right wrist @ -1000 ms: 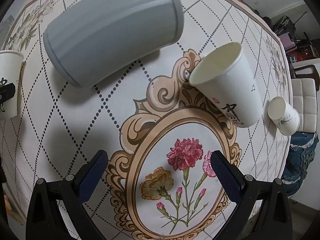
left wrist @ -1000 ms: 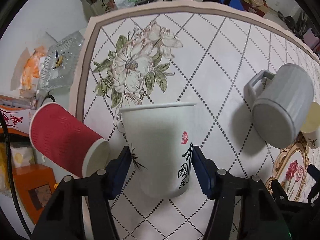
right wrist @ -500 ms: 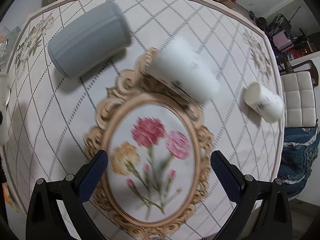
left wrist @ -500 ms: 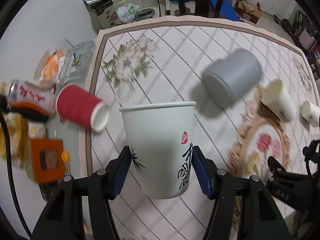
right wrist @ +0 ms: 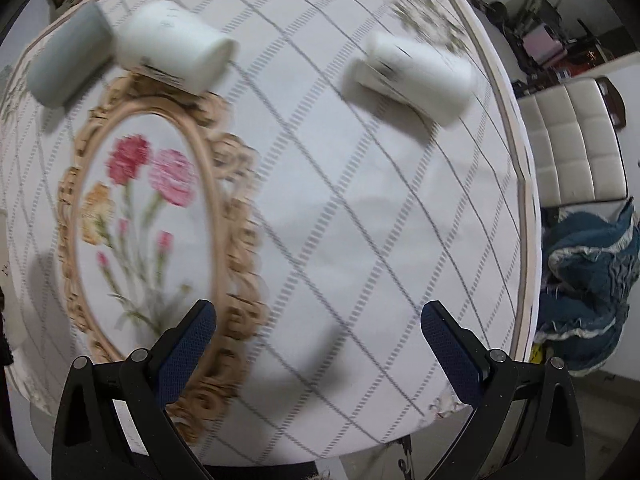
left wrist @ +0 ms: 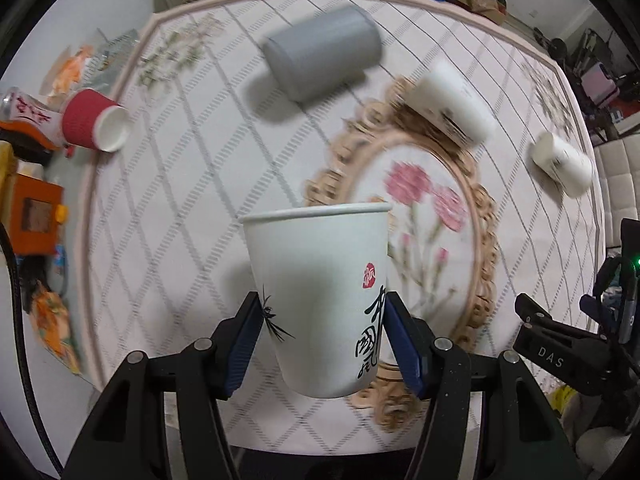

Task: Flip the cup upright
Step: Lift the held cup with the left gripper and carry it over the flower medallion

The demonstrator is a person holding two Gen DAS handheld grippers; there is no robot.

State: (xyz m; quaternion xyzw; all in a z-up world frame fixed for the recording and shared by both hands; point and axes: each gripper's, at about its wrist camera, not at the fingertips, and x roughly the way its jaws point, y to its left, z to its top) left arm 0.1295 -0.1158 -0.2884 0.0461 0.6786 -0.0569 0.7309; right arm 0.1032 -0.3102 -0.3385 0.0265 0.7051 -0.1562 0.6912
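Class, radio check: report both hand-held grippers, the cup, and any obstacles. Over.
Left hand-held gripper shut on white paper cup, rim up, lifted. Right hand-held gripper open, empty. Grey mug and two white cups lie tipped beyond.

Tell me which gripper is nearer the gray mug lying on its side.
Left, probably. The left gripper, shut on the white paper cup, faces the gray mug across mid-table. The right gripper hangs open near the table's near edge; the mug sits far off, upper left.
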